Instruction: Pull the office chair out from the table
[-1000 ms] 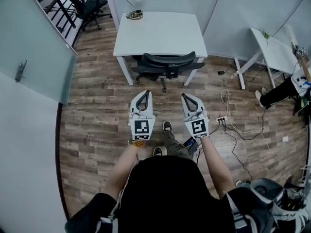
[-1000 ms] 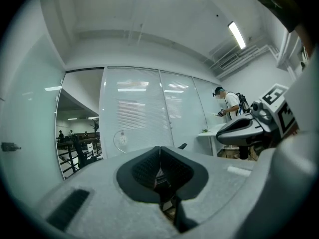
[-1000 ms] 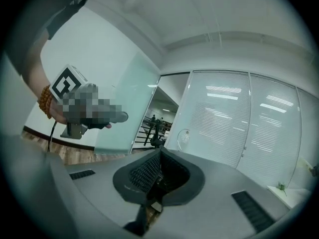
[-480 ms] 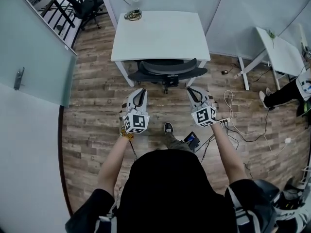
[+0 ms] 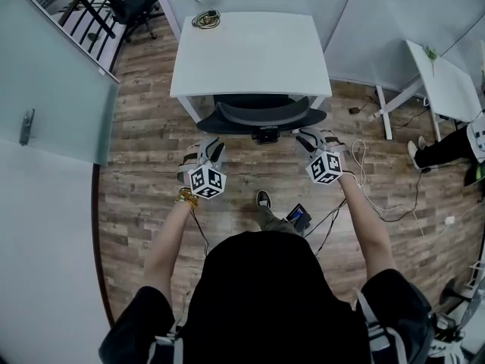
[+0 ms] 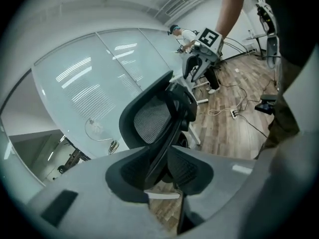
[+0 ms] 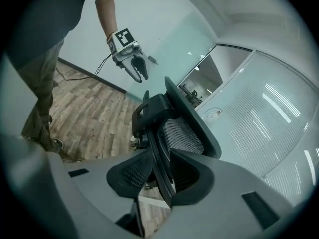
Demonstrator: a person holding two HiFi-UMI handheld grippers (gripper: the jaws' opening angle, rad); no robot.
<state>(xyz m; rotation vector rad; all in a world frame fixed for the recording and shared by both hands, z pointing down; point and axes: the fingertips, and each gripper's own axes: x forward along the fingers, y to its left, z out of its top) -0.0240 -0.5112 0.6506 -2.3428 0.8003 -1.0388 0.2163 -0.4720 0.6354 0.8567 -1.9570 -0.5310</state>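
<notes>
The chair (image 5: 261, 114) sits upper centre in the head view, seat tucked under the near edge of the white table (image 5: 250, 51). It's bulky, but an office chair should roll easily. The stiff backrest rim, not the soft mesh, looks like the place to hold. The left gripper (image 5: 212, 147) and right gripper (image 5: 307, 136) have just been opening. Each has its jaws apart, straddling one side of the rim and not clamped.

A white table (image 5: 250, 51) stands on the wood-plank floor (image 5: 144, 180), a coiled cable (image 5: 203, 19) at its far left corner. The office chair (image 5: 265, 116) sits tucked under it.
</notes>
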